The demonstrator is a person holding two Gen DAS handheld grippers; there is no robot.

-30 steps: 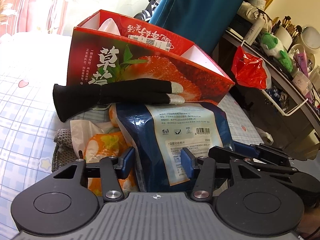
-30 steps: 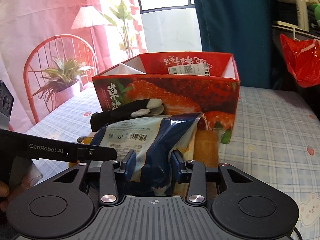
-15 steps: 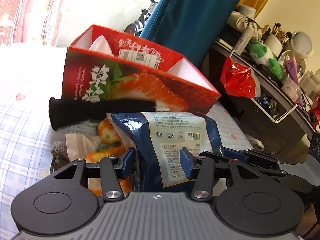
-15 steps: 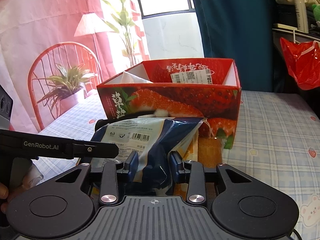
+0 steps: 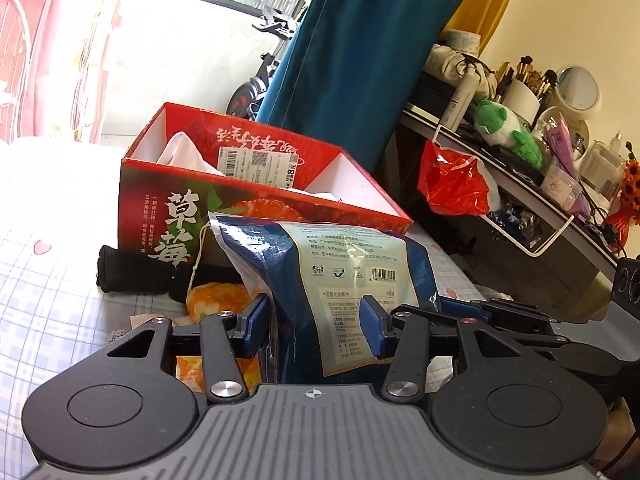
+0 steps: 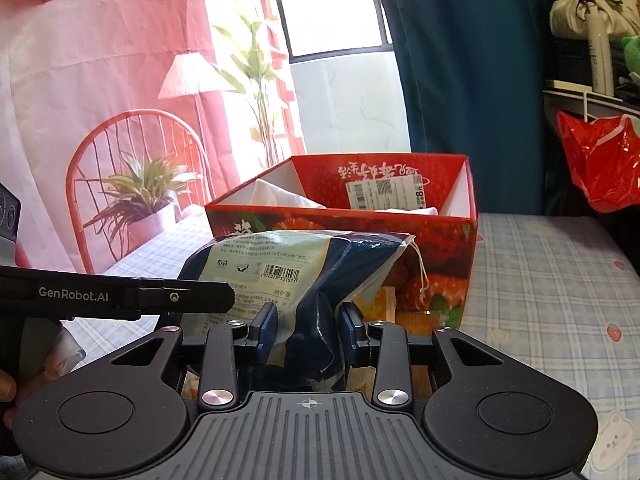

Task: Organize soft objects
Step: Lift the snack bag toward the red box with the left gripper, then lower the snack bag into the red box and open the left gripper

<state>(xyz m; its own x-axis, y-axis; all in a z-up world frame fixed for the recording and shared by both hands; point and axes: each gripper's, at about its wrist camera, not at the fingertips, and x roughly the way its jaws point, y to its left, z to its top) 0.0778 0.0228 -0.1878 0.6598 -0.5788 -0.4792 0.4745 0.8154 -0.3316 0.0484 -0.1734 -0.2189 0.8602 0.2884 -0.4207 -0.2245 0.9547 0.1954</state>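
A blue snack bag with a pale label is held off the bed by both grippers. My left gripper is shut on its near end. My right gripper pinches the crumpled other end of the bag. Just behind stands the open red strawberry box, also in the right wrist view, with white cloth inside. A black glove lies on the sheet against the box's front. An orange-printed pouch sits under the bag.
A red plastic bag hangs from a cluttered shelf to the right of the bed. A teal curtain hangs behind the box. Checked bedsheet spreads to the right. A hand shows at the lower left.
Both grippers raised the blue bag until its top is level with the box's rim. The black glove that lay on it slid off onto the sheet by the box.
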